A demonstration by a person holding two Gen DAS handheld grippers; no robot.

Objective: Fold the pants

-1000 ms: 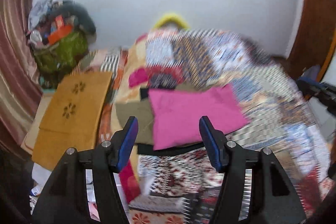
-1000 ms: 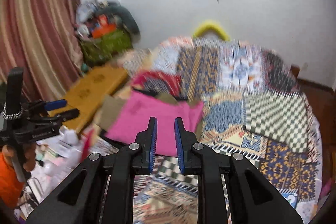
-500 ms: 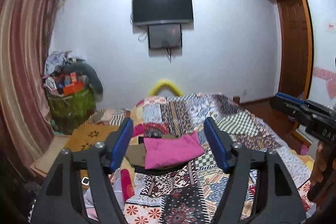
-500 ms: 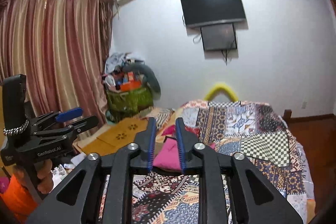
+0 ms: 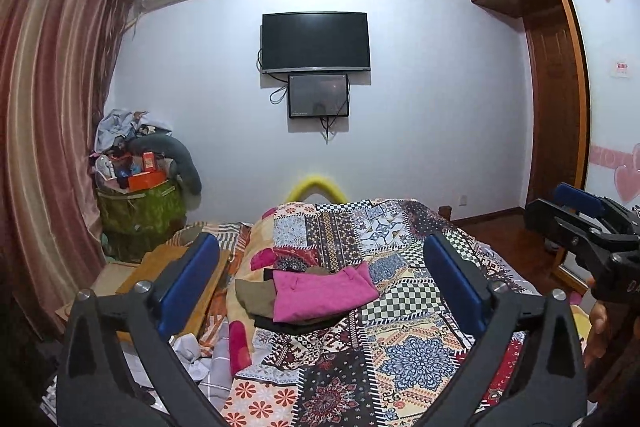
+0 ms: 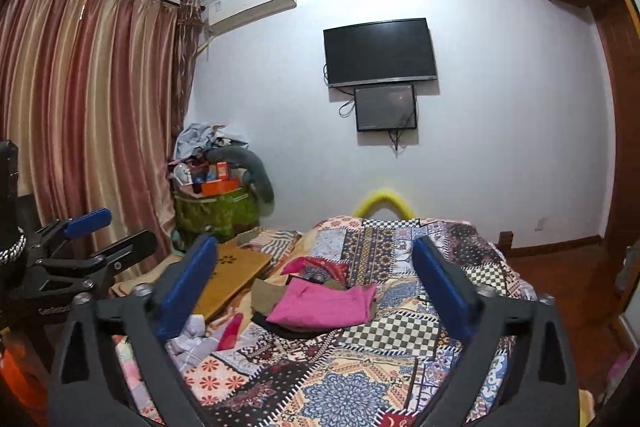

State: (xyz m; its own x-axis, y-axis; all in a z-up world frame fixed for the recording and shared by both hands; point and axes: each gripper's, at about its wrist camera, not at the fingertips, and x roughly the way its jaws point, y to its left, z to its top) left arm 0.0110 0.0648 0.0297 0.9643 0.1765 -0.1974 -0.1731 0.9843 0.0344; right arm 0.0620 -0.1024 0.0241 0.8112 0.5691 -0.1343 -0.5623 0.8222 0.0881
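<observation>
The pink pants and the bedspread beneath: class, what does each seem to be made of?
Pink pants: soft matte woven cloth, probably cotton; they lie folded flat with limp edges. Bedspread: thin printed fabric, seemingly cotton patchwork print; it drapes and wrinkles over the bed without shine.

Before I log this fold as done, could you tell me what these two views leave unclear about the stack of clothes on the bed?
- Both views: the dark garments under the pink pants show only as edges, so their kind and number cannot be told.
- Both views: the pants' underside and inner folds are hidden by their top layer.
- Left wrist view: the olive garment is partly covered by the pink pants.
</observation>
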